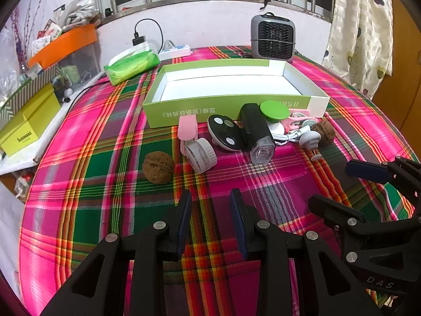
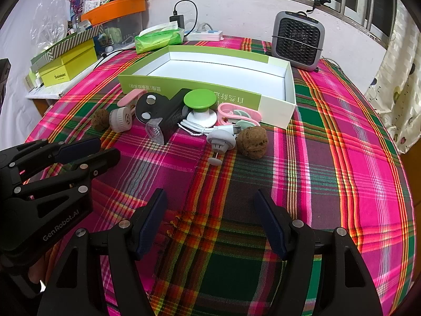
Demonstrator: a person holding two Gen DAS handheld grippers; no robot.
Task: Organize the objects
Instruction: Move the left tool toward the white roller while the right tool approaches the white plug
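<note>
Nothing has been put away yet, as far as I can tell. The box (image 1: 231,105) sits on the tabletop (image 1: 105,184) and its white inside is bare. All the little things lie in a row just in front of the box, on the side near the grippers. One walnut (image 1: 158,167) sits alone, off to the left of the row. Next come the pink clip (image 1: 187,129) with its round white part, the black disc (image 1: 225,133) and the black lamp (image 1: 256,134), which leans on the box's front wall. Then comes the green knob (image 1: 274,110), touching the lamp, the pink and white tangle of cable (image 2: 202,129), the small white plug (image 2: 220,139) and a second walnut (image 2: 252,139) beside it. The left gripper (image 1: 210,205) hangs over the tabletop in front of the row, its jaws apart with nothing between them. The right gripper (image 2: 210,205) hangs there too, spread wider, and it is empty as well. So I think the whole job is left: each thing has to be picked up and put in the box.
</note>
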